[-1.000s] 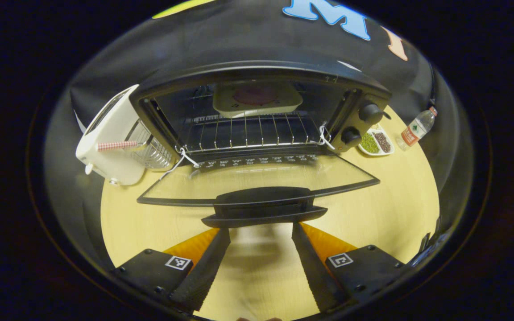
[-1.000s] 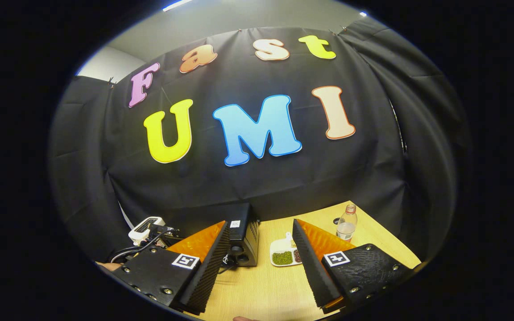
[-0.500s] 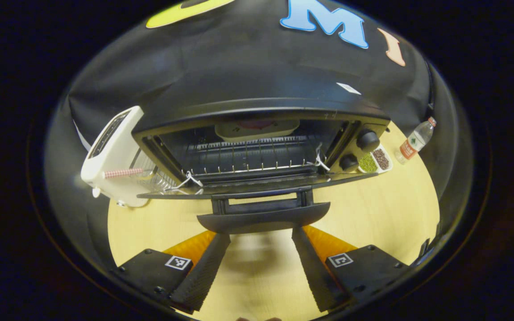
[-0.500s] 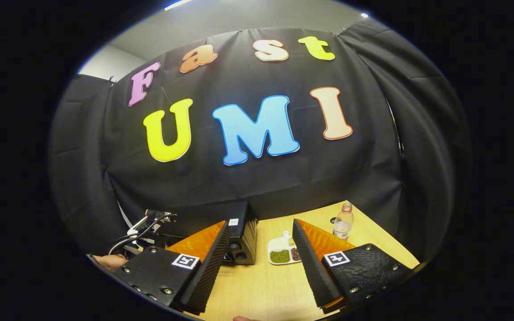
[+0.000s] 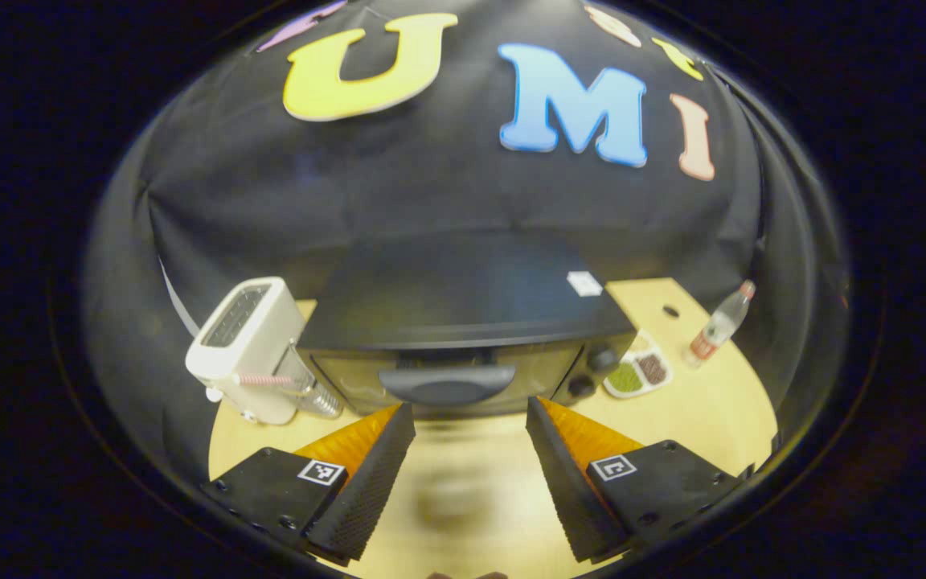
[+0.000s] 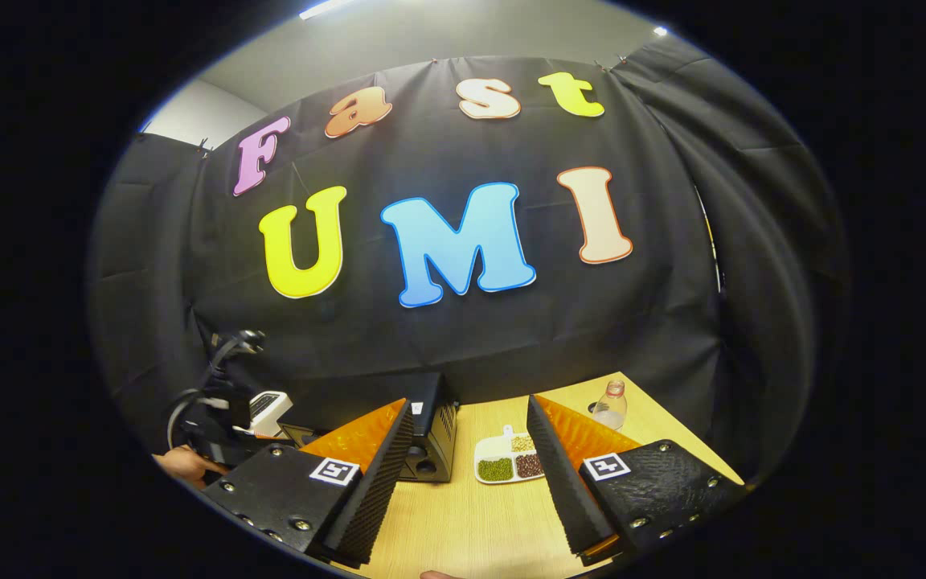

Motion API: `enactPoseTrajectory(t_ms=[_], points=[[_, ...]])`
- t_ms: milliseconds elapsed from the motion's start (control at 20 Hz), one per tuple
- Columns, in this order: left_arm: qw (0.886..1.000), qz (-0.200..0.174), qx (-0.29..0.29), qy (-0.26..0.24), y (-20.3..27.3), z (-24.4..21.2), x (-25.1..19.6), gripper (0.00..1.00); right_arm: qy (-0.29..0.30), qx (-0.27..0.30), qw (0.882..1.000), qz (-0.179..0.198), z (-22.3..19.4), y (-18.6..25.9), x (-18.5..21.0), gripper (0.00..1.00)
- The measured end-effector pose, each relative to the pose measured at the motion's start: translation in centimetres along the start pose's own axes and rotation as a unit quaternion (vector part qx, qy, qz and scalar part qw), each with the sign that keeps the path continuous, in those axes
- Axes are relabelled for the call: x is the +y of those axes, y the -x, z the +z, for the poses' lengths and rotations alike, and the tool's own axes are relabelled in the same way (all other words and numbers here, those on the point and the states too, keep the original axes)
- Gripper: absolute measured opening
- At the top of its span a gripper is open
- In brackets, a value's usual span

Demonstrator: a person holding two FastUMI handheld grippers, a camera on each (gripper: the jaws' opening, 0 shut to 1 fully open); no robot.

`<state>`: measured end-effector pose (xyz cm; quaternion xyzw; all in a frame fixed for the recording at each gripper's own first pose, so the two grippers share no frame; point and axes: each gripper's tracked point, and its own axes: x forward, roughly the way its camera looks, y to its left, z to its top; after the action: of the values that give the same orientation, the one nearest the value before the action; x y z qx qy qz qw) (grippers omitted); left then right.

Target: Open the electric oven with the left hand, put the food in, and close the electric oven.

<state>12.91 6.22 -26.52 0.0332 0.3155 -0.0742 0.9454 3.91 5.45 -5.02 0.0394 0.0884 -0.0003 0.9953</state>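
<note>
Left of the oven (image 5: 463, 322) stands a white toaster (image 5: 247, 347), just beside its wall. Oven door (image 5: 439, 388) is up and appears closed, handle (image 5: 447, 383) facing the left gripper (image 5: 469, 466), whose fingers are spread apart, empty, hanging clear in front of the handle; judged: closing step done. Food is presumably inside; cannot tell through the glass. Right of the oven: bean tray (image 5: 637, 373), then bottle (image 5: 719, 324). Right gripper (image 6: 467, 474) is spread, empty, off to the oven's right, clear of the door.
</note>
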Motion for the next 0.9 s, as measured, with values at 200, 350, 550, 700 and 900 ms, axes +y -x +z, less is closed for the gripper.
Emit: enactPoseTrajectory(t_ms=[200, 350, 550, 700, 900], points=[[0.990, 0.001, -0.140, 0.005, 7.5, 8.5, -1.6, 0.99, 0.022, -0.035, 0.999, -0.011, 3.3, 0.5, -0.2, 0.86], [0.979, 0.015, -0.203, 0.005, 13.6, 11.9, -2.5, 0.95, 0.030, -0.053, 0.998, 0.000, 6.1, 1.1, 1.0, 0.86], [0.962, -0.005, -0.273, 0.024, 20.8, 14.4, -4.9, 0.99, 0.033, -0.069, 0.997, 0.012, 8.7, 2.2, 2.3, 0.86], [0.956, -0.001, -0.292, 0.025, 23.1, 15.2, -4.8, 0.98, 0.040, -0.079, 0.996, 0.013, 9.3, 2.9, 2.8, 0.86], [0.957, 0.000, -0.287, 0.030, 23.2, 14.9, -4.0, 0.99, 0.035, -0.084, 0.996, 0.009, 9.4, 3.6, 3.1, 0.86]])
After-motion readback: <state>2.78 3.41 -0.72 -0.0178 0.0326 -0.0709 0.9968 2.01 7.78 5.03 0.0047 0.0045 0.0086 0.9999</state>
